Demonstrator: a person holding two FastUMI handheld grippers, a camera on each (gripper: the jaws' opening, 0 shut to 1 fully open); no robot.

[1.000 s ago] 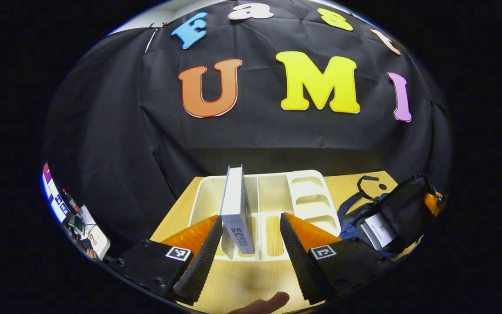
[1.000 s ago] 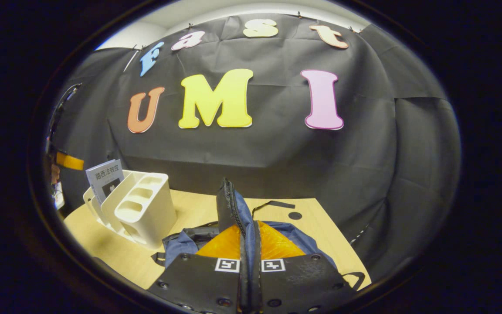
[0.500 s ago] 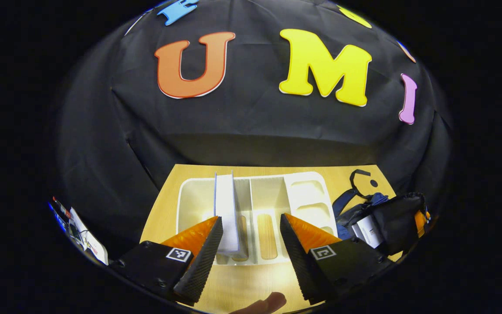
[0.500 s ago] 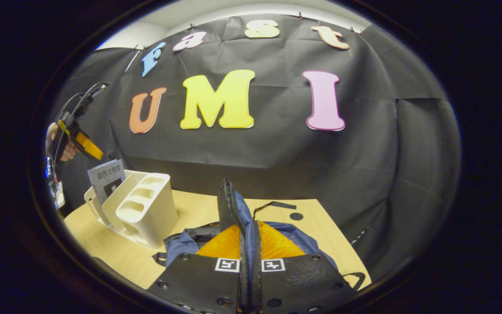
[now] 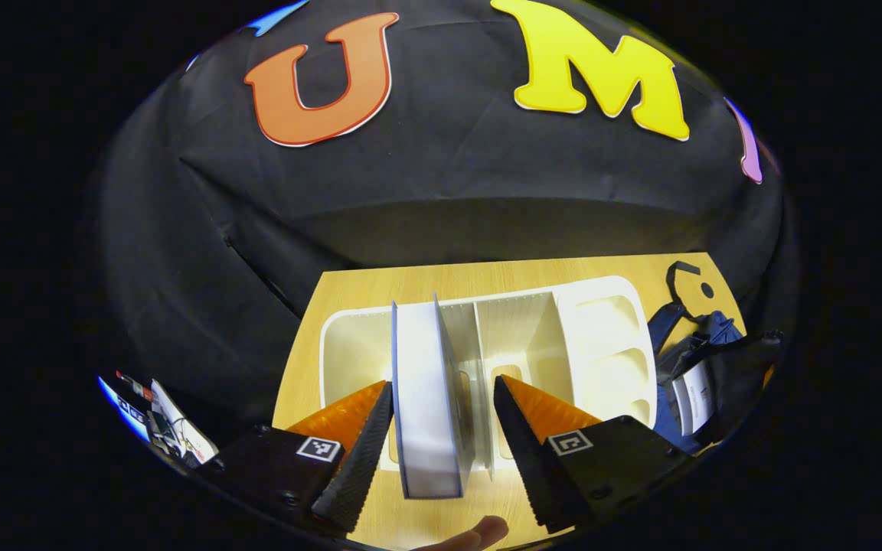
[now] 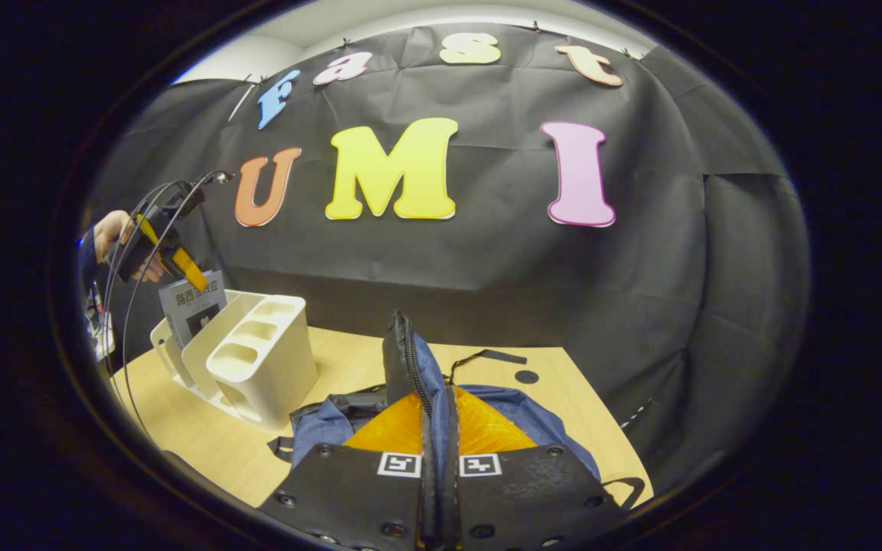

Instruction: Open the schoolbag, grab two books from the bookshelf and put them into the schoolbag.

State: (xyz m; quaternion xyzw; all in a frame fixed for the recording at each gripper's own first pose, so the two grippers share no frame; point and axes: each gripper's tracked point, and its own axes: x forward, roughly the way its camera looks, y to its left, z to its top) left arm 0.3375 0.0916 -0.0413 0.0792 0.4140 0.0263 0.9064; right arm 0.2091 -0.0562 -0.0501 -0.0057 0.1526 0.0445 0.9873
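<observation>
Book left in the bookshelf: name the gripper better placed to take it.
Left. The left gripper is open astride the book in the bookshelf; the right gripper is shut on the schoolbag flap.

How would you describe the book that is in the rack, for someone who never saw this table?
On the wooden table stands a cream rack. The book stands upright in its slot, the only book there, between the fingers of the open left claw.

Cream-white bookshelf (image 5: 602, 337), plain, no pattern. Book (image 5: 426, 405) in it: white page edge, thin blue cover edge; grey cover with dark print in right gripper view (image 6: 194, 302). Schoolbag (image 6: 418, 383): blue fabric, black flap, black straps, black zip. White book (image 5: 692, 394) inside bag mouth. Counter (image 5: 380, 287): light yellowish wood grain.
</observation>
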